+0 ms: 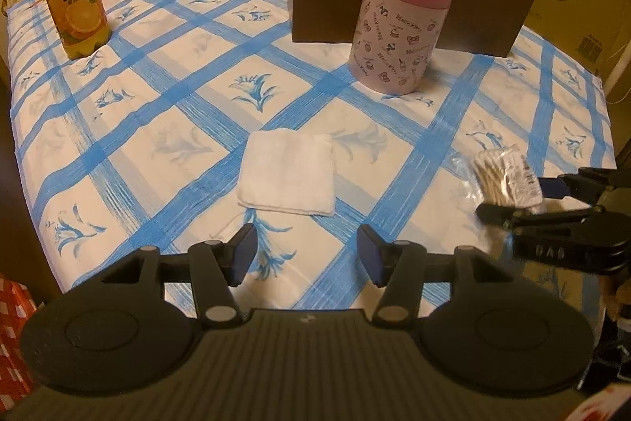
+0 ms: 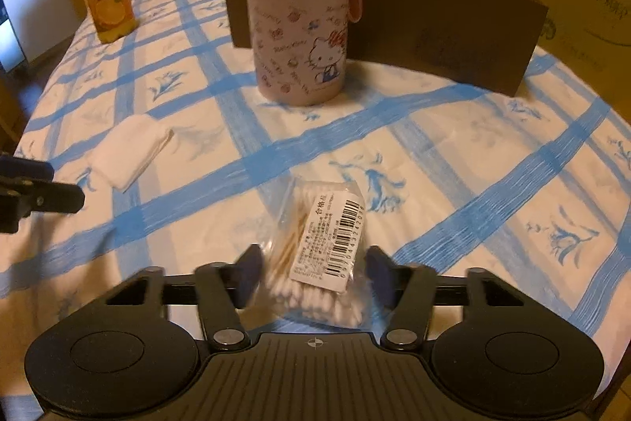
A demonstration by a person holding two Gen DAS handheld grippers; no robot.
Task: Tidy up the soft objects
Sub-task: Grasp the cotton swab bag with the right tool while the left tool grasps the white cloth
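Cotton-swab pack (image 2: 323, 247): on tablecloth (image 2: 473, 160), between my right gripper (image 2: 315, 275) jaws, half-open, pads not visibly pressing; grab pending. Folded cloth (image 1: 287, 177): ahead of left gripper (image 1: 305, 255), half-open, empty, w/ nothing held.
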